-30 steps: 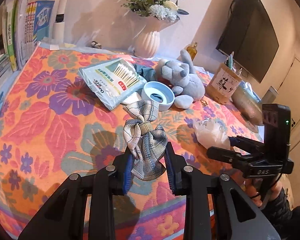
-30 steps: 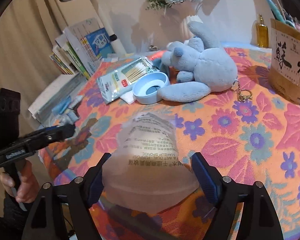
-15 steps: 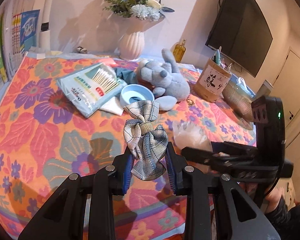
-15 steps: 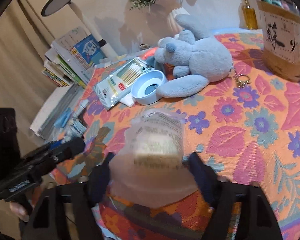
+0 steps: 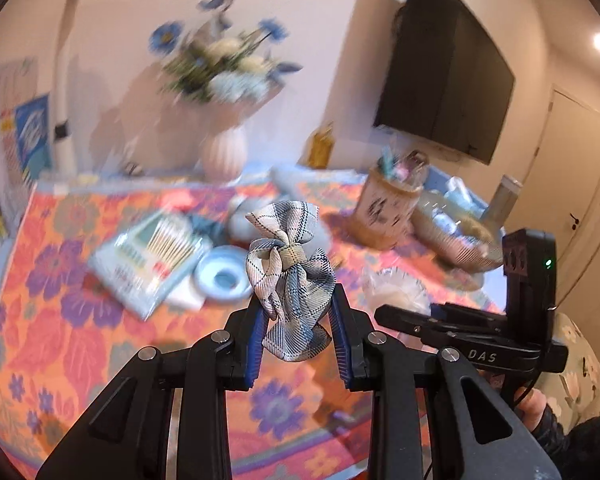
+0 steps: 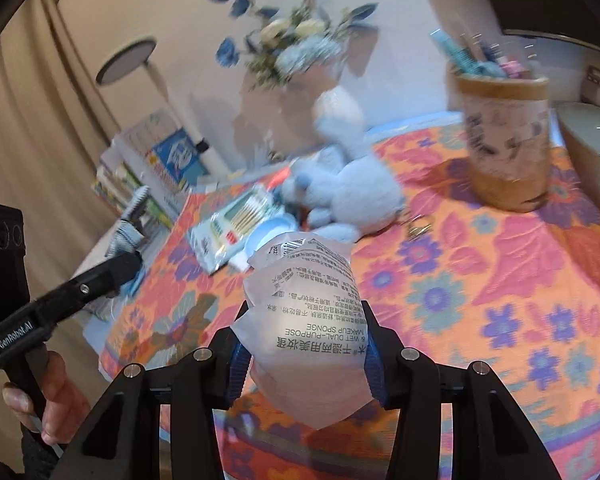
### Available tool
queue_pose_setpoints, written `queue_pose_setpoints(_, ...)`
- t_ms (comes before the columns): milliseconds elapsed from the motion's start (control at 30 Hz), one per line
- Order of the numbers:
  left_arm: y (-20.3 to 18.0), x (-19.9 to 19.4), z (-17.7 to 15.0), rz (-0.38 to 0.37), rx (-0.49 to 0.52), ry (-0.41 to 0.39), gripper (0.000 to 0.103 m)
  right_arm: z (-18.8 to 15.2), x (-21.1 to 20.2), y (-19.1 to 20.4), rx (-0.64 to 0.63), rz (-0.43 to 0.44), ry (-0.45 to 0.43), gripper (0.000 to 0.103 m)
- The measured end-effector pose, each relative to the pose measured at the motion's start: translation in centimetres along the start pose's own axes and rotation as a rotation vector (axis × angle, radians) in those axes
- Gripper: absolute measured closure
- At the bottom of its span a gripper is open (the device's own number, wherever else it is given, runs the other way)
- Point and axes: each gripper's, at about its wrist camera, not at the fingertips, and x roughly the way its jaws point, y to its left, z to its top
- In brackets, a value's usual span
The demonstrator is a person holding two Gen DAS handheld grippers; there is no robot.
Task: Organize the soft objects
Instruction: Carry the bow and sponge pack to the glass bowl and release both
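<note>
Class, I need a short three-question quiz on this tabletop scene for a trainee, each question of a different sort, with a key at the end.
1. True or false: the left claw is shut on a checked fabric bow.
2. What does the right claw have between its pads? A) a stuffed toy B) a bagged makeup sponge C) a pack of cotton swabs
3. Fill in: the blue stuffed toy lies on the flowered ____.

Key: 1 true; 2 B; 3 tablecloth.
</note>
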Motion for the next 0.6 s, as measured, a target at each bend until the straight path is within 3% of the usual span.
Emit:
queue_pose_setpoints(200,-7.8,2.8,5.5,-0.089,0.131,-0.062,0.077,3.8,-7.0,-3.2,0.04,-0.107,-0.165,0.056)
queue_pose_setpoints(333,-13.0,6.2,8.8,-0.173,0.178,-0.053,0.077,6.2,-12.3,-7.3,0.109,-0.226,-0.286,0.056)
queue_pose_setpoints(433,-17.0,9.5,10.9,-0.233,0.203,-0.027,0.077,8.5,-15.3,-11.1,0.171,-0.383,-0.353,0.056)
queue_pose_setpoints(500,-19.4,12.4,11.8,-0.277,0.197,0.022,0.077,9.6,-16.5,-13.7,0.23,-0.46,-0.354,0.056)
queue_pose_setpoints(600,-21.7,16.7,11.7,-0.371,0.159,0.127,0.077,10.7,-16.4,-19.5,0.357,-0.529,-0.238,0.055)
